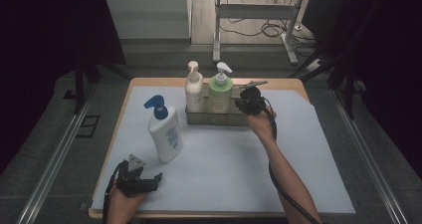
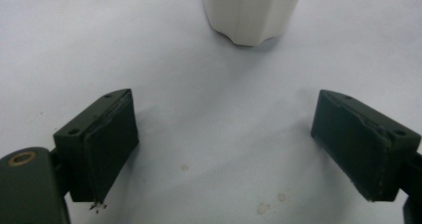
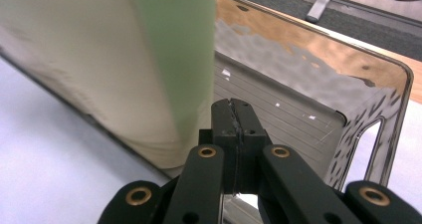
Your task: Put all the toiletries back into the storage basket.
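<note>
Metal tray [image 1: 219, 118], shiny steel, rectangular with cut-out handles, sits at the far middle of the table on the white paper sheet [image 1: 234, 159]. Right gripper [image 1: 247, 104] is at the tray's right end; in the right gripper view [image 3: 234, 119] its black jaws are clenched flat together, pinching the tray's thin near rim, pads meeting with no gap.

Three pump bottles in all. Two stand inside the tray, side by side and touching: one cream-white pump bottle [image 1: 193, 88] at left, one pale green pump bottle [image 1: 220, 89] at right, the green one just beside the right gripper and looming at left in the right gripper view [image 3: 174, 59]. One white lotion bottle with blue pump [image 1: 164, 129] stands outside the tray, near left, tilted slightly; it has a blue label, text too small to read.

Left gripper [image 1: 142, 180] rests at the near-left edge of the table, jaws spread wide and holding nothing, the white bottle's base [image 2: 251, 12] ahead of it, apart.

One wooden table [image 1: 149, 82].
</note>
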